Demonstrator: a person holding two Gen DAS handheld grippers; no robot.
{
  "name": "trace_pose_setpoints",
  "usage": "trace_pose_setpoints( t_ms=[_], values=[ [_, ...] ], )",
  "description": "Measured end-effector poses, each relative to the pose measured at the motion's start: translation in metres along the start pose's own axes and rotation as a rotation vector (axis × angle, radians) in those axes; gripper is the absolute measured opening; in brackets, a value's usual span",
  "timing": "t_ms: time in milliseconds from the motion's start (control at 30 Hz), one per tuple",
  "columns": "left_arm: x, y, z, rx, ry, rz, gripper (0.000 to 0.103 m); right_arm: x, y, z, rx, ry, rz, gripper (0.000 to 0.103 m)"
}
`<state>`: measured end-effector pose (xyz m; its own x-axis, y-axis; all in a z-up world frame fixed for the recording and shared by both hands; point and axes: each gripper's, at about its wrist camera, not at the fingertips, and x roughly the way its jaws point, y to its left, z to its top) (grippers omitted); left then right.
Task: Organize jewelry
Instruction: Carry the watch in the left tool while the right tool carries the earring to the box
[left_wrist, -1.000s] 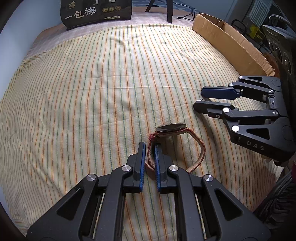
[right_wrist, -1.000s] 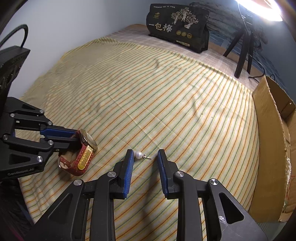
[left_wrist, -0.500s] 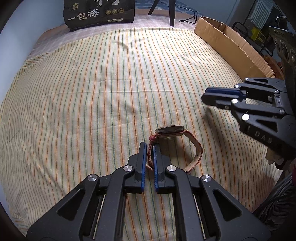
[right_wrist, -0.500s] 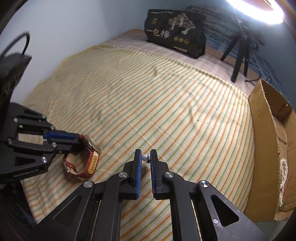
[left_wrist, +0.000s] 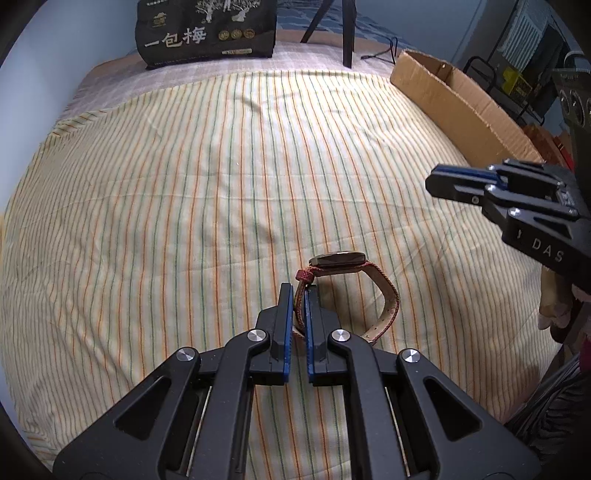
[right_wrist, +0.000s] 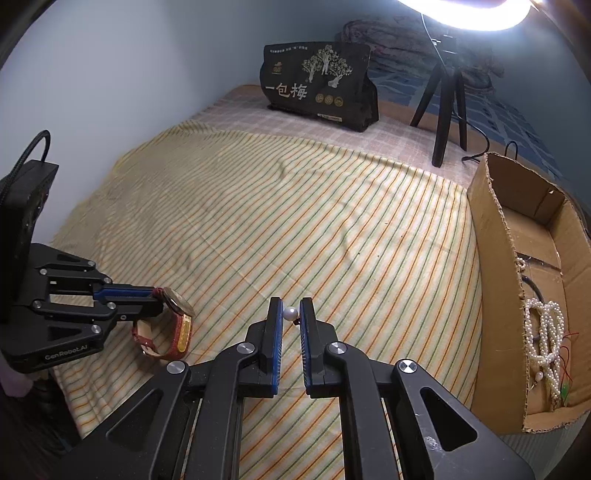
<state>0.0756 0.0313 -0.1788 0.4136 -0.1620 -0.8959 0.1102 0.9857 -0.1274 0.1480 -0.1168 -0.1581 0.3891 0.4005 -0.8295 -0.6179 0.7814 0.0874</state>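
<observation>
My left gripper (left_wrist: 298, 291) is shut on the red strap of a wristwatch (left_wrist: 341, 260) and holds it above the striped cloth (left_wrist: 184, 192); the watch also shows in the right wrist view (right_wrist: 177, 317), hanging from the left gripper (right_wrist: 157, 295). My right gripper (right_wrist: 291, 308) is shut on a pearl earring (right_wrist: 290, 314), held off the cloth. In the left wrist view the right gripper (left_wrist: 439, 182) sits at the right, jaws closed. A cardboard box (right_wrist: 495, 266) at the right holds a pearl necklace (right_wrist: 546, 332).
A black snack bag (right_wrist: 319, 86) stands at the far end of the bed. A tripod (right_wrist: 445, 110) with a ring light stands beside it. The wall runs along the left. The box wall (left_wrist: 454, 107) borders the cloth on the right.
The right gripper closed on the pearl earring and lifted it off the cloth. Both grippers have risen, the left one carrying the watch upward.
</observation>
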Motion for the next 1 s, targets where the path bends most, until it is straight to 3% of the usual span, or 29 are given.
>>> trace_pose_setpoints(
  t_ms=[533, 1000],
  values=[
    [-0.027, -0.018, 0.029, -0.006, -0.087, -0.058, 0.004, -0.042, -0.017, 0.012, 0.044, -0.101, -0.018, 0.007],
    [-0.03, -0.07, 0.075, 0.035, -0.15, -0.111, 0.003, -0.084, -0.073, 0.006, 0.152, -0.175, -0.107, 0.007]
  ],
)
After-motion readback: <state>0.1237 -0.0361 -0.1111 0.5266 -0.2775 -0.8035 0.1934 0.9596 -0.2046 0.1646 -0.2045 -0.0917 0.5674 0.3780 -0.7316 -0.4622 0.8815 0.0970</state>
